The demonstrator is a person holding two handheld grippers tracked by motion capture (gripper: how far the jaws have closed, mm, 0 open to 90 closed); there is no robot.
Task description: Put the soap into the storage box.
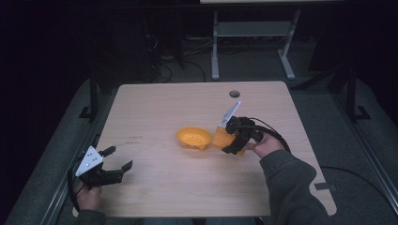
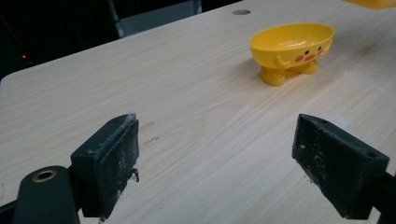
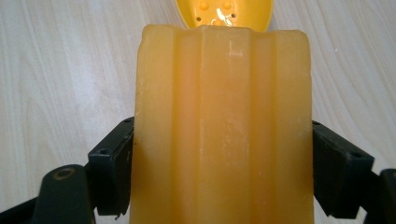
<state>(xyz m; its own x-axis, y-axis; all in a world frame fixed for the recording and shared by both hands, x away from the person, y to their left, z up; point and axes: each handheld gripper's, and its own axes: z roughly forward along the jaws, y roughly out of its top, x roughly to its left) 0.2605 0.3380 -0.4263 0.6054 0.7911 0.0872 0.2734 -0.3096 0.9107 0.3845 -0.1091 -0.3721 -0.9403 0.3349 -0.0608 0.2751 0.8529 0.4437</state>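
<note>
A yellow duck-faced bowl on small feet (image 1: 194, 138) (image 2: 293, 48) stands upright near the middle of the wooden table (image 1: 155, 103). Just right of it my right gripper (image 1: 231, 138) (image 3: 219, 172) is shut on an orange ribbed block of soap (image 1: 220, 137) (image 3: 223, 126), held above the table; past the block's far end I see the bowl's rim (image 3: 224, 13). At the table's front left corner my left gripper (image 1: 118, 158) (image 2: 215, 163) stands open with nothing between its fingers, aimed toward the bowl.
A round cable hole (image 1: 234, 93) (image 2: 241, 12) sits near the table's far edge. Beyond the table stands a grey desk frame (image 1: 253, 33) on a dark floor with cables. Bare tabletop (image 2: 196, 112) lies between my left gripper and the bowl.
</note>
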